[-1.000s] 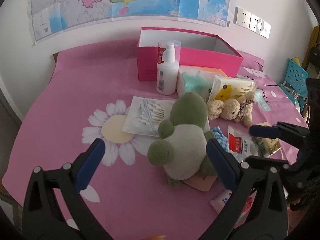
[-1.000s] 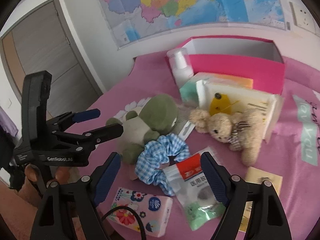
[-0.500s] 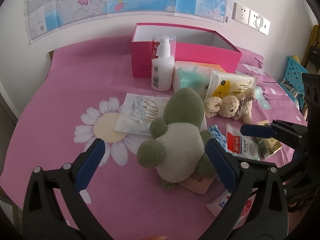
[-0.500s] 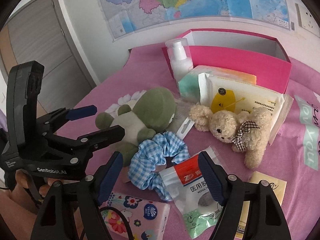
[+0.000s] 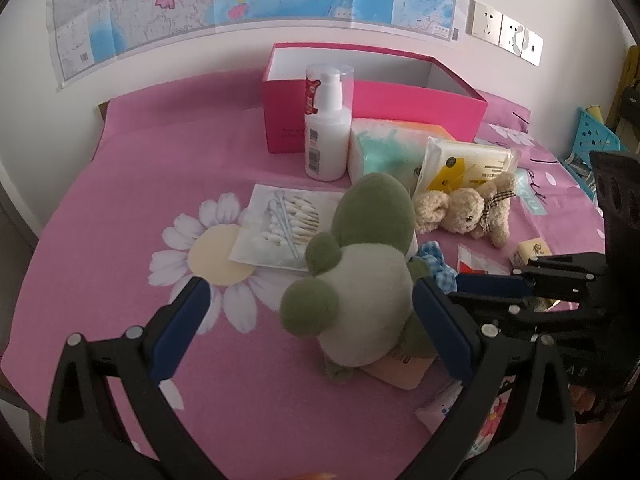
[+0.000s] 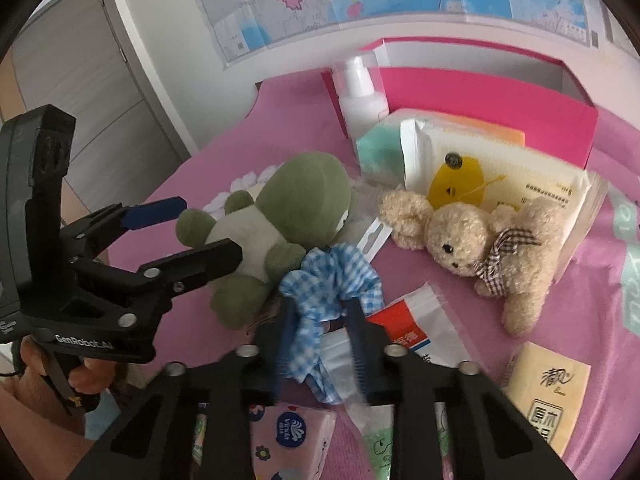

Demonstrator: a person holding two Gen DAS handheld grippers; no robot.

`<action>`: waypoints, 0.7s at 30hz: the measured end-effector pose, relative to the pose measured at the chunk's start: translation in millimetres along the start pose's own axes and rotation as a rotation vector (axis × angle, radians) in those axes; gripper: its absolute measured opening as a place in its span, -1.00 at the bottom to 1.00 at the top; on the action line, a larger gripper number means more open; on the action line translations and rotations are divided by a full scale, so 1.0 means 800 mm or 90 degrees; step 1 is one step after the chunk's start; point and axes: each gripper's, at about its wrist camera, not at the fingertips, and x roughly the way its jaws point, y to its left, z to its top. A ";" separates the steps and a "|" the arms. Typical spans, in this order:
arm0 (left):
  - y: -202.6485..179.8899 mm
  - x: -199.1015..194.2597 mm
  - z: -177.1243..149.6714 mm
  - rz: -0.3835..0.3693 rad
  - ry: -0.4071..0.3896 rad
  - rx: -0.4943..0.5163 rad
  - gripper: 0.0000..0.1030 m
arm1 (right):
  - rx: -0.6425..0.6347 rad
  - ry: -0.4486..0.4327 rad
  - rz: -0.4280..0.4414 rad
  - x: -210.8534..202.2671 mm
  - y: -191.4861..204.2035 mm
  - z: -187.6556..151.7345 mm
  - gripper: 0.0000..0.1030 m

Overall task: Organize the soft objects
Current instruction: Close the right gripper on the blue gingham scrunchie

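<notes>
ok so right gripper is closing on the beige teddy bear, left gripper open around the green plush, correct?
Not the teddy bear. The right wrist view shows the right gripper closing with the blue checked scrunchie between its fingers; the beige teddy bear lies untouched further right. The rest holds: the left gripper is open around the green plush.

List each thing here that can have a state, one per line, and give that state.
Pink box: open, no lid on.
Pump bottle: upright, clear cap on.
Green plush: lying between the open jaws of the left gripper, not gripped.
Blue checked scrunchie: lying, jaws of the right gripper closing on it.
Beige bear: lying on its side.
</notes>
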 end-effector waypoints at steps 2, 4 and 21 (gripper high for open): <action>0.000 0.000 0.000 -0.003 0.000 0.000 0.97 | 0.011 -0.004 0.015 -0.001 -0.006 0.001 -0.76; 0.000 -0.002 0.001 -0.007 -0.003 0.002 0.97 | 0.019 -0.014 0.021 -0.005 -0.009 0.003 -0.80; -0.026 -0.016 0.007 -0.082 -0.017 0.059 0.97 | 0.020 -0.034 0.031 -0.020 -0.026 0.024 -0.01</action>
